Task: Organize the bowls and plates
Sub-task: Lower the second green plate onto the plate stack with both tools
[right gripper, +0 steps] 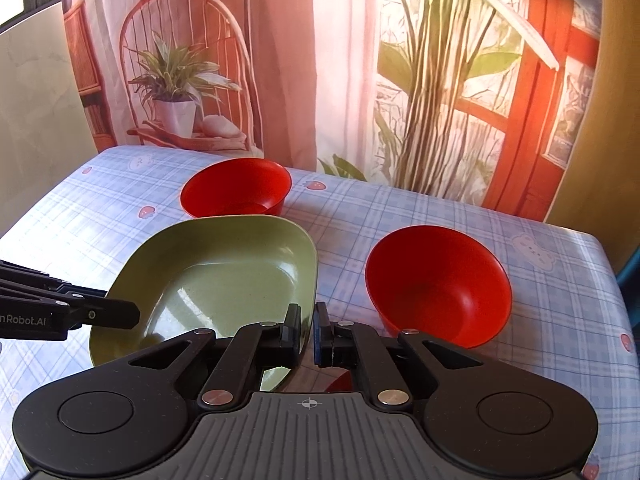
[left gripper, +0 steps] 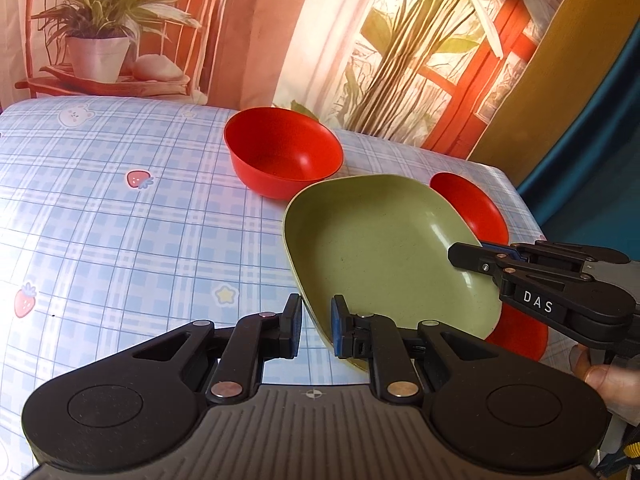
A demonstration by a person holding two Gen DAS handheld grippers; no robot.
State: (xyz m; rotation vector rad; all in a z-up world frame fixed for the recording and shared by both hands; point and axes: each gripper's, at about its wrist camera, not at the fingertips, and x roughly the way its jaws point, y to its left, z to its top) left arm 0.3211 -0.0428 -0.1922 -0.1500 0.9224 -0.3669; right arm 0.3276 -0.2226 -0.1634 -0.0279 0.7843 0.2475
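Note:
A green, rounded-square plate [left gripper: 376, 248] is held by its rim from two sides. My left gripper [left gripper: 316, 314] is shut on the near rim, with one pad inside the plate and one outside. My right gripper [right gripper: 308, 322] is shut on the plate's [right gripper: 224, 276] right-hand rim; in the left wrist view the right gripper [left gripper: 460, 257] reaches in from the right. The left gripper [right gripper: 134, 316] enters the right wrist view from the left. A red bowl [left gripper: 280, 152] stands behind the plate. A second red bowl [right gripper: 438, 284] stands to the plate's right.
A red dish [left gripper: 520, 338] shows partly from under the green plate; its shape is hidden. The table [left gripper: 120, 220] has a blue checked cloth, and its right edge [left gripper: 528, 216] runs close to the bowls. A printed backdrop [right gripper: 340, 80] hangs behind. A hand [left gripper: 600, 376] holds the right gripper.

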